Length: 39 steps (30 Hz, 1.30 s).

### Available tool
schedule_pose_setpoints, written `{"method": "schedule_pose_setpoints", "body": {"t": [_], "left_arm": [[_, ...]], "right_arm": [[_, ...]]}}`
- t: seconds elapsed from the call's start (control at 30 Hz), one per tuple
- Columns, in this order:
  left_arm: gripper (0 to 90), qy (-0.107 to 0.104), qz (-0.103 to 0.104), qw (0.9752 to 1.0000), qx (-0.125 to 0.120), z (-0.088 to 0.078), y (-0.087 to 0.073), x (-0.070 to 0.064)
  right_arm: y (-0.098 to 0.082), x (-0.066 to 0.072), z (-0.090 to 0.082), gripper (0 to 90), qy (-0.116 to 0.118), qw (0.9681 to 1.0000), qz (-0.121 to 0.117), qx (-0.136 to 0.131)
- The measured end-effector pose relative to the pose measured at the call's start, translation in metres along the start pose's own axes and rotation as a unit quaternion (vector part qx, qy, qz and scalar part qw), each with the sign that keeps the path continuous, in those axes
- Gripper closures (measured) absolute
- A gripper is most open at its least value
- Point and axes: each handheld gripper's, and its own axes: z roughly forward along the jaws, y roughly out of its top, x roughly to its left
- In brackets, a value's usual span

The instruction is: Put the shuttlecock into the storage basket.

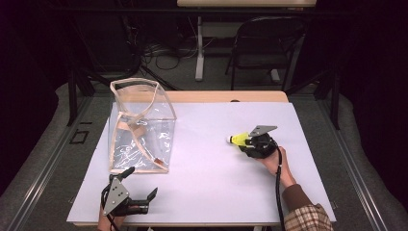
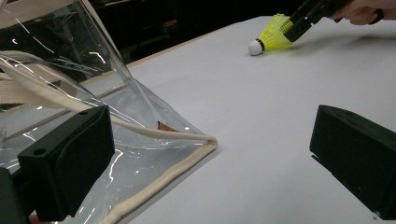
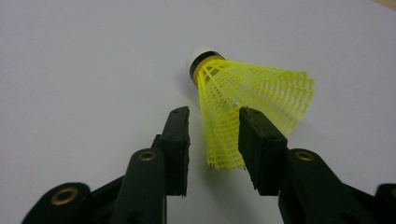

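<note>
Shuttlecock (image 3: 243, 98): light, springy mesh skirt | hold: skirt rim, gently | right gripper (image 3: 212, 140): half-closed astride skirt edge, grip uncertain | left gripper (image 2: 210, 163): wide, empty

The bag (image 1: 139, 126) stands on the table (image 1: 207, 192). The birdie (image 1: 238, 139) lies on the table, well to the right of the bag.

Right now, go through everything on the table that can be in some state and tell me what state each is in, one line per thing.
shuttlecock: lying on its side on the table, rim of its yellow skirt between the right gripper's jaws.
clear bag: standing upright, top open, no shuttlecock inside.
right gripper: jaws around the skirt's edge, one pad touching it, a gap at the other.
left gripper: jaws wide open, nothing between them, beside the bag's corner.
</note>
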Motion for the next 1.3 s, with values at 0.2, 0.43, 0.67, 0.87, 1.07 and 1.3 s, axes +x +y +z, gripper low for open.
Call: {"method": "schedule_pose_setpoints", "body": {"t": [0.2,0.43,0.67,0.87,1.07,1.3], "left_arm": [[0.0,0.0,0.001,1.0,0.0,0.0,0.0,0.0],[0.0,0.0,0.0,1.0,0.001,0.0,0.0,0.0],[0.0,0.0,0.001,1.0,0.001,0.0,0.0,0.0],[0.0,0.0,0.0,1.0,0.002,0.0,0.0,0.0],[0.0,0.0,0.001,1.0,0.002,0.0,0.0,0.0],[0.0,0.001,0.002,1.0,0.003,0.0,0.0,0.0]], "right_arm": [[-0.001,0.001,0.004,71.4,-0.004,1.0,-0.005,0.005],[-0.003,0.003,0.006,77.4,-0.007,0.9999,-0.011,0.008],[-0.004,0.006,0.008,84.7,-0.016,0.9994,-0.03,0.012],[-0.004,0.008,0.008,88.3,-0.024,0.9984,-0.049,0.013],[-0.003,0.009,0.005,89.2,-0.028,0.9975,-0.064,0.003],[-0.001,0.01,0.0,89.3,-0.03,0.9965,-0.077,-0.007]]}}
